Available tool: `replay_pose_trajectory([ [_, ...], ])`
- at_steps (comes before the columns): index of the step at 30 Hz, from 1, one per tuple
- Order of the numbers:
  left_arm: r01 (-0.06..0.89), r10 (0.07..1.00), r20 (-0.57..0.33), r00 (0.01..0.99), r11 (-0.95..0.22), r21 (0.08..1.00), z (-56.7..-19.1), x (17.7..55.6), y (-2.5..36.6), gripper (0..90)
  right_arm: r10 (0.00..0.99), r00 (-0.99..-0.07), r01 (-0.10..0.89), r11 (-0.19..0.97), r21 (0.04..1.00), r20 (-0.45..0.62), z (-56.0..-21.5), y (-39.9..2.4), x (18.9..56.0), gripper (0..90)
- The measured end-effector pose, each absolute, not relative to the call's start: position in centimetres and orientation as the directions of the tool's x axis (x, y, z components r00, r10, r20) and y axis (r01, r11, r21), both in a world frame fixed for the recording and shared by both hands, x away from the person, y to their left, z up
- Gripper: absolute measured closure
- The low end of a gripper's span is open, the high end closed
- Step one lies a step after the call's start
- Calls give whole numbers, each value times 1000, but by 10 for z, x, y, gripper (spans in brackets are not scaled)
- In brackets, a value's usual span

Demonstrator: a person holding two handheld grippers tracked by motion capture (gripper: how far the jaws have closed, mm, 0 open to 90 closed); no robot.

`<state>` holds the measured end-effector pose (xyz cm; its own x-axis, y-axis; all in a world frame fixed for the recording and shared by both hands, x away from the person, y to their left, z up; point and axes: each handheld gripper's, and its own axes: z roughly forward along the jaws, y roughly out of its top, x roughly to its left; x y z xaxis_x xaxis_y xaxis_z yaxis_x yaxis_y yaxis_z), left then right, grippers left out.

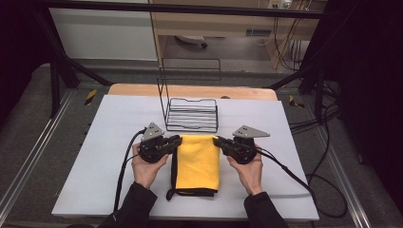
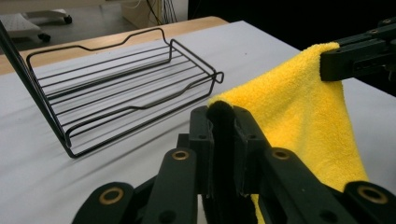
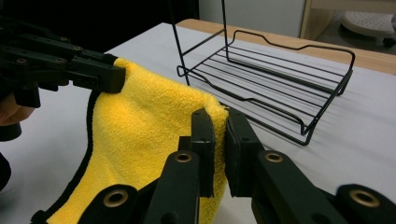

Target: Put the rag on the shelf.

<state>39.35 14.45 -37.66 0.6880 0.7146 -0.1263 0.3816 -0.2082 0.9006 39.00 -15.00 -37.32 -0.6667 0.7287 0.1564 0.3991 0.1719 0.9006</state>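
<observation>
High view: fluffy yellow cloth (image 1: 197, 161), black-edged, corners pinched by left gripper (image 1: 177, 140) and right gripper (image 1: 217, 141); black wire rack (image 1: 192, 114) beyond on white table (image 1: 95, 156).

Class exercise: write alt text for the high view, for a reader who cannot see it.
Two hand-held black grippers, left and right, each pinch a far corner of a folded yellow terry cloth on a pale grey table. A black wire rack stands just beyond.
</observation>
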Motion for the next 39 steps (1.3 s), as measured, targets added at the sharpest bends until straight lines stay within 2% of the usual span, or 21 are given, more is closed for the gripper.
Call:
replay_pose_trajectory([
  [16, 297, 720, -106, 686, -143, 944, -349, 375, 149, 796, 717, -689, 296, 148, 944, 104, -343, -148, 375, 838],
  [22, 237, 726, -81, 683, -115, 965, -335, 369, 149, 796, 718, -691, 251, 129, 959, 84, -329, -149, 372, 838],
  [39, 141, 738, -56, 673, -53, 989, -306, 367, 153, 796, 719, -695, 129, 95, 987, 21, -297, -145, 367, 838],
])
